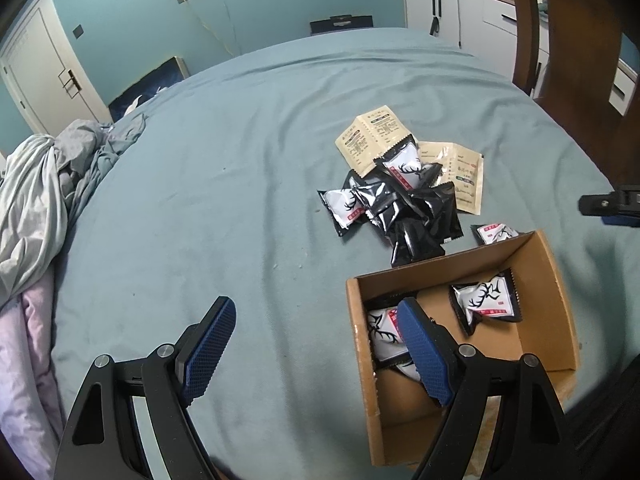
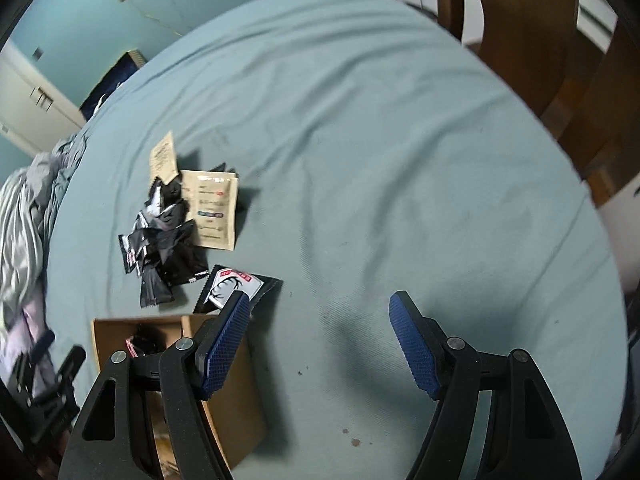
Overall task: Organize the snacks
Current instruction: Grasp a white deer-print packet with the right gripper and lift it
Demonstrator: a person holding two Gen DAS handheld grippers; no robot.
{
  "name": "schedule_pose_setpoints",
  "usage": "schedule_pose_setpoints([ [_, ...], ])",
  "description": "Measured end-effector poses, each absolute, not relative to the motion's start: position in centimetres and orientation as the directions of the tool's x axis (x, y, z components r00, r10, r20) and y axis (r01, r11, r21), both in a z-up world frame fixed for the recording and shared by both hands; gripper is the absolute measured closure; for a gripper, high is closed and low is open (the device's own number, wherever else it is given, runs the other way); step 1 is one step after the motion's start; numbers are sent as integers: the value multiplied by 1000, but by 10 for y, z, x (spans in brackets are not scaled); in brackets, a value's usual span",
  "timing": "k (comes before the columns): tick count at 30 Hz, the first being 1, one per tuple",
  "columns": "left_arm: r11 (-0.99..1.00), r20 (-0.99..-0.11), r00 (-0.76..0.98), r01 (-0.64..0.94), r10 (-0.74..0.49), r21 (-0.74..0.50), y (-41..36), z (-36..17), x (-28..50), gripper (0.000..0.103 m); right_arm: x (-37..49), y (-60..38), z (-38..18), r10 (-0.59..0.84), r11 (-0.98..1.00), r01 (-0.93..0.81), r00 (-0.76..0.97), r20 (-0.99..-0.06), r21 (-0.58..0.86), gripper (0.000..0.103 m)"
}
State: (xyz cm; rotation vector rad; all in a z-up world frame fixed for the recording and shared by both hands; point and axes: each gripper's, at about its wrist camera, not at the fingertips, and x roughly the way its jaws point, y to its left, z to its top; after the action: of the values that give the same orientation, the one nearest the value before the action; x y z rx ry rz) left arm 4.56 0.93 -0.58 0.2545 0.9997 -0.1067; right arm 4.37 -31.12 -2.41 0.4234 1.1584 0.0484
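Observation:
A pile of black-and-white deer-print snack packets (image 1: 394,208) and beige sachets (image 1: 376,136) lies on the teal bed sheet (image 1: 224,184). An open cardboard box (image 1: 556,292) holds a few deer-print packets (image 1: 486,300). One packet (image 1: 496,234) lies just behind the box. My left gripper (image 1: 316,344) is open and empty, its right finger over the box. In the right wrist view the pile (image 2: 164,236), a single packet (image 2: 232,284) and the box (image 2: 236,396) show at the left. My right gripper (image 2: 320,340) is open and empty above bare sheet.
Crumpled bedding (image 1: 36,200) lies at the left edge of the bed. A brown wooden chair (image 1: 576,60) stands at the far right. White cabinets (image 1: 448,4) and a door (image 1: 40,72) line the teal wall. The other gripper's body (image 1: 612,204) shows at the right edge.

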Motion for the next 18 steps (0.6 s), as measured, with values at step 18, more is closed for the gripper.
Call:
schedule_pose_setpoints([
  [18, 980, -865, 502, 172, -1, 98, 18, -8, 64, 19, 98, -307, -80, 332, 911, 195, 180, -926, 364, 31],
])
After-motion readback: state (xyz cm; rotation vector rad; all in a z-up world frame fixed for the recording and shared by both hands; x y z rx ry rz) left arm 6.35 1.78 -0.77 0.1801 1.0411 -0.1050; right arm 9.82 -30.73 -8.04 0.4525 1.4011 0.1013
